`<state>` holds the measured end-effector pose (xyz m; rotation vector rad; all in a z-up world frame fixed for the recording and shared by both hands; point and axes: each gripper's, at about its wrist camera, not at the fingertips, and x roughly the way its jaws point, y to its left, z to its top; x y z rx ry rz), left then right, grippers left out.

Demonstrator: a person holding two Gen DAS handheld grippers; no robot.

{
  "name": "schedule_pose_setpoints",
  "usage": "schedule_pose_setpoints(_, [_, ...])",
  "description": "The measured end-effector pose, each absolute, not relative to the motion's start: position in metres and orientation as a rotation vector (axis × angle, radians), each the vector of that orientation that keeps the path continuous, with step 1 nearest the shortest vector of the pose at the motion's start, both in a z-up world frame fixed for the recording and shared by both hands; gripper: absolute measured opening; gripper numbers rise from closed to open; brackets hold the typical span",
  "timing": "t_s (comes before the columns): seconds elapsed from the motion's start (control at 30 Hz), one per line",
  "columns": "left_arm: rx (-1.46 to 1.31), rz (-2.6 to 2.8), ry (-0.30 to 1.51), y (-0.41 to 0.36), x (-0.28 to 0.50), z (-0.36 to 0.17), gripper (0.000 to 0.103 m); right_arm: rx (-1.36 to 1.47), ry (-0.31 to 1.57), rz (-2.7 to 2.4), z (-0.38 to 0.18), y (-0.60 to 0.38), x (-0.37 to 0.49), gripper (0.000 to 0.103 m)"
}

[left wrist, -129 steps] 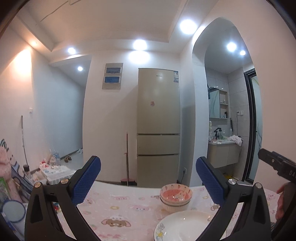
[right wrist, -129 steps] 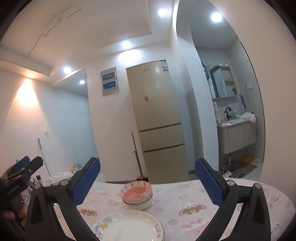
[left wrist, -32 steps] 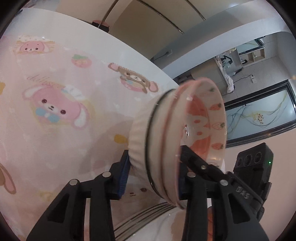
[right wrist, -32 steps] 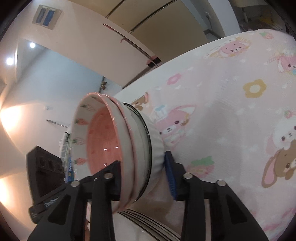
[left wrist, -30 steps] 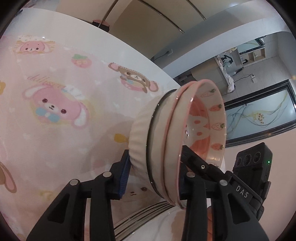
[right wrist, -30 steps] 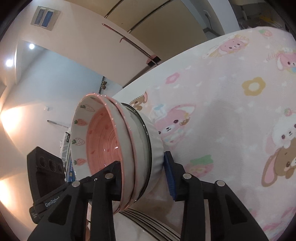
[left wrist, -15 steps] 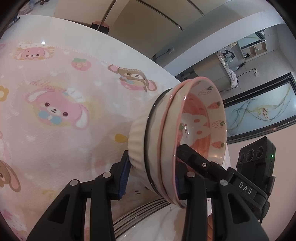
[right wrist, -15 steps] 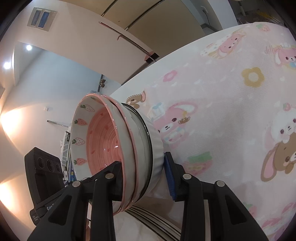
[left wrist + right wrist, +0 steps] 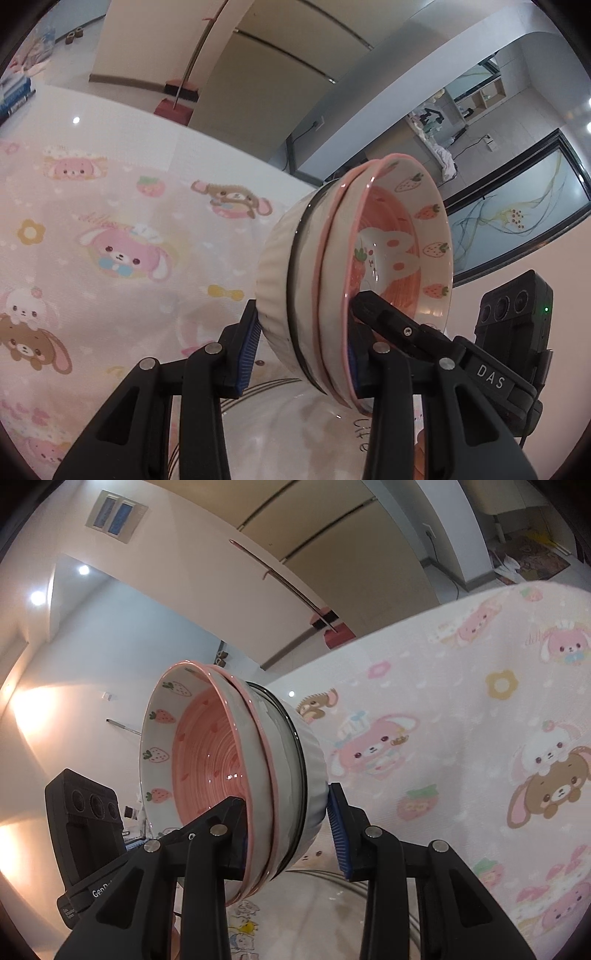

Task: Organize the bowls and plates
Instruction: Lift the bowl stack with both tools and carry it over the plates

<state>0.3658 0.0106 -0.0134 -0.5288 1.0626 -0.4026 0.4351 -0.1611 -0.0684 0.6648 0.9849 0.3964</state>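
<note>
In the left wrist view, the left tool (image 9: 301,349) was clamped on the wall of a stack of bowls (image 9: 306,280). One blue-padded finger (image 9: 246,352) pressed the ribbed white outside of the lowest bowl, and the other finger sat inside the top bowl, against its pink rim. The stack was tipped on its side, mouth facing right of the tool, showing a pink interior with a bunny and strawberries. Three nested bowls could be made out: a ribbed white one with a dark rim, then two pink-rimmed ones. Left of the tool and beyond it spread the surface (image 9: 110,221), covered in a pink cloth printed with bunnies and bears. Just below the stack and between the tool's arms lay a white plate (image 9: 280,424) with striped edging; whether the stack touched it could not be told. To the right, the other tool's black camera block was near the stack.

In the right wrist view, the right tool (image 9: 291,834) gripped the opposite side of the same stack of bowls (image 9: 258,768). Its left finger reached inside the top bowl and its blue pad (image 9: 338,834) pressed the ribbed white outside. Here the mouth faced left of the tool, showing pink rings and strawberries around the inner wall. The white plate (image 9: 314,915) lay just below the tool, and the pink-clothed surface (image 9: 480,738) stretched away to its right. A beige fridge (image 9: 332,554) stood well beyond.
</note>
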Motion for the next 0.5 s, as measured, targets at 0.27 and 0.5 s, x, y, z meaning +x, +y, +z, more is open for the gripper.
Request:
schedule_pose_setpoints(0.27, [-0.511, -0.420, 0.990, 0.016, 0.352, 0.016, 0.037, 0.640, 0.907, 0.423, -0.033, -0.158, 0.412, 0.036])
schedule_pose_setpoints(0.5, [-0.491, -0.427, 0.949, 0.023, 0.340, 0.028, 0.037, 0.641, 0.874, 0.437, -0.017, -0.162, 0.400, 0.036])
